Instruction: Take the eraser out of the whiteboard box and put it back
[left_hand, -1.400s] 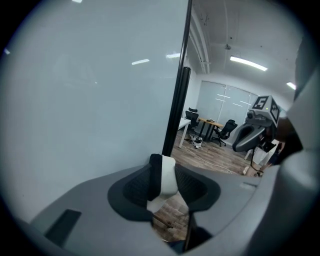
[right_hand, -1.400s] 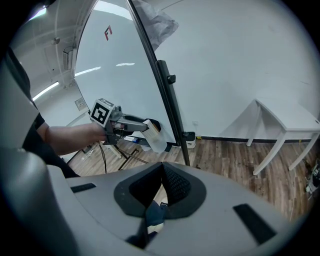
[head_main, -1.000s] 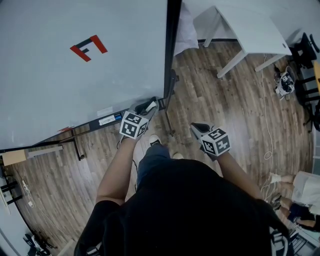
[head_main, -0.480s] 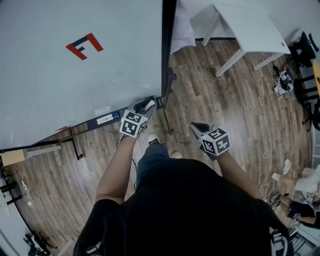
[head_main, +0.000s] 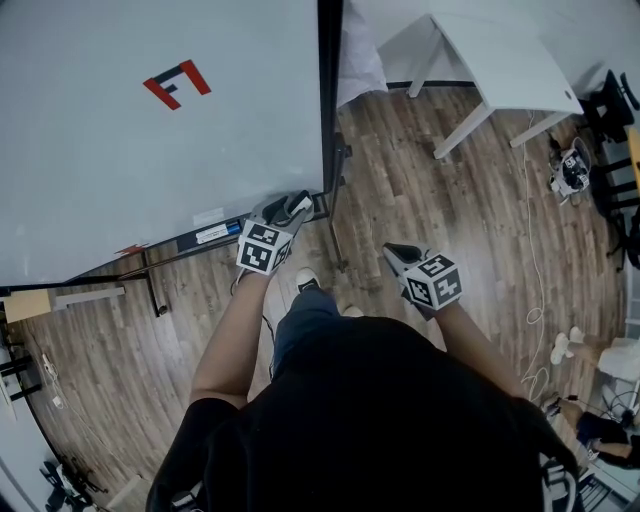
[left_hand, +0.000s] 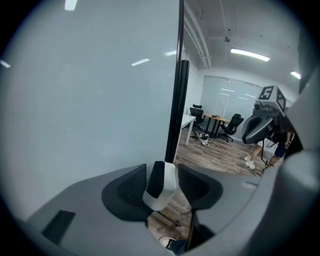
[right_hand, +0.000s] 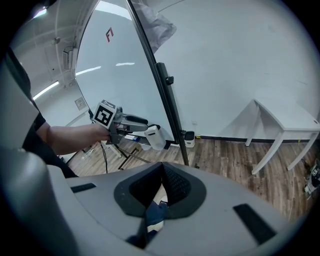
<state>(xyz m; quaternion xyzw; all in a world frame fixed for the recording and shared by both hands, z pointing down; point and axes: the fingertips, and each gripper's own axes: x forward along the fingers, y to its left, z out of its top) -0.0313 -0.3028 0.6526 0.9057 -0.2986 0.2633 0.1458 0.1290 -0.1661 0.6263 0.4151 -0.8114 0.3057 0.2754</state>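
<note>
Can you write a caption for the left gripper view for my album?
Left gripper clamps a white-and-black eraser in front of the whiteboard, near its dark frame.

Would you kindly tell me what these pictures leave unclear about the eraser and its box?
Box: not clearly seen; in the head view the left claw covers the end of the ledge.
Eraser: in the left gripper view, the pads hide both its sides.
Ledge label: head view, print too small to read.

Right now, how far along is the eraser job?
Taking it out looks done: the eraser is clamped in the left tongs, in the air near the whiteboard's tray. The right tongs are shut and empty. Still to do: setting it back in the tray.
</note>
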